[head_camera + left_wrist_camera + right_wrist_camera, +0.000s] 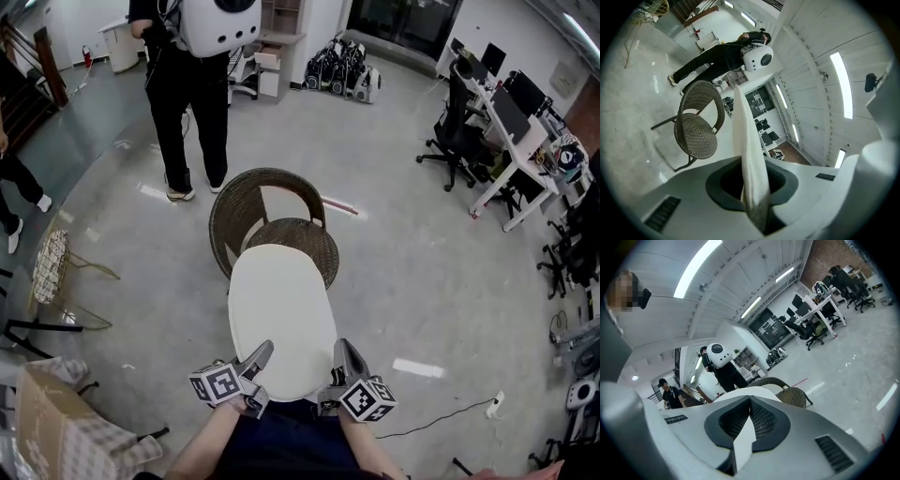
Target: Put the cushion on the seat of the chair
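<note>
While left gripper (pixel 261 354) and right gripper (pixel 344 352) each pinch its near edge, the cushion (pixel 281 305) stretches forward.

Bright ceiling strip lights, fisheye-warped edges

Head camera looks steeply down; all three views share the chair (pixel 305 239).

I can't see the near part of the chair (pixel 298 239) seat behind the cushion (pixel 281 314); the far person (pixel 197 103) is cropped above the chest.
</note>
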`<control>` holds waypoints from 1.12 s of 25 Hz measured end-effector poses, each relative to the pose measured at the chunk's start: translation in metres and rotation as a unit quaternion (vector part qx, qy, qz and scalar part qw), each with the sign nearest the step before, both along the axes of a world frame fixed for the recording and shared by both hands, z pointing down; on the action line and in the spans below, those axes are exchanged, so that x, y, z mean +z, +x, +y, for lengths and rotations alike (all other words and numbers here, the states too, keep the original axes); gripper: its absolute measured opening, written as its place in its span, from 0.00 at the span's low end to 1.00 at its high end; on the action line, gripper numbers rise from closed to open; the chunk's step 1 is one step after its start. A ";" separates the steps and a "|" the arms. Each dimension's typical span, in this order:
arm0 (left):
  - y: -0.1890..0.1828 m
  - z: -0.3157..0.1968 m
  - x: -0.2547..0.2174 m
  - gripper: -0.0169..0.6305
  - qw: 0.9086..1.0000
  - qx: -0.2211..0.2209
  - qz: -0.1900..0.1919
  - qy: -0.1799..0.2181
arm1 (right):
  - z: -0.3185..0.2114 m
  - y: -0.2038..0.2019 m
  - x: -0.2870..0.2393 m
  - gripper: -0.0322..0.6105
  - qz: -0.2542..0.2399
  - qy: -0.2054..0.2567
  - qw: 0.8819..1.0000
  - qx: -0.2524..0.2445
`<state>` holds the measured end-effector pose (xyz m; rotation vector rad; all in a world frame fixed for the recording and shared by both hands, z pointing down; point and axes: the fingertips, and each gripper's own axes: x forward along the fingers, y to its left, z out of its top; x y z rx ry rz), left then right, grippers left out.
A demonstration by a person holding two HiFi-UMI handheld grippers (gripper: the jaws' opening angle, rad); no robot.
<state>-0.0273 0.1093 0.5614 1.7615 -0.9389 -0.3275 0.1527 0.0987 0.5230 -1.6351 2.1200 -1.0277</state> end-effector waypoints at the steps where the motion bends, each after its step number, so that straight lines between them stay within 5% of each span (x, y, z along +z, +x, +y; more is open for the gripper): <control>1: 0.004 -0.003 0.001 0.13 1.000 0.001 -0.001 0.000 | -0.004 0.004 0.000 0.09 -0.003 0.001 1.000 0.000; 8: 0.025 -0.016 -0.005 0.13 1.000 0.001 0.004 0.005 | -0.020 0.013 0.004 0.09 -0.022 -0.003 1.000 -0.015; 28: 0.002 -0.035 -0.012 0.13 0.998 -0.058 0.030 -0.008 | -0.031 0.006 0.011 0.09 -0.053 -0.021 0.998 -0.028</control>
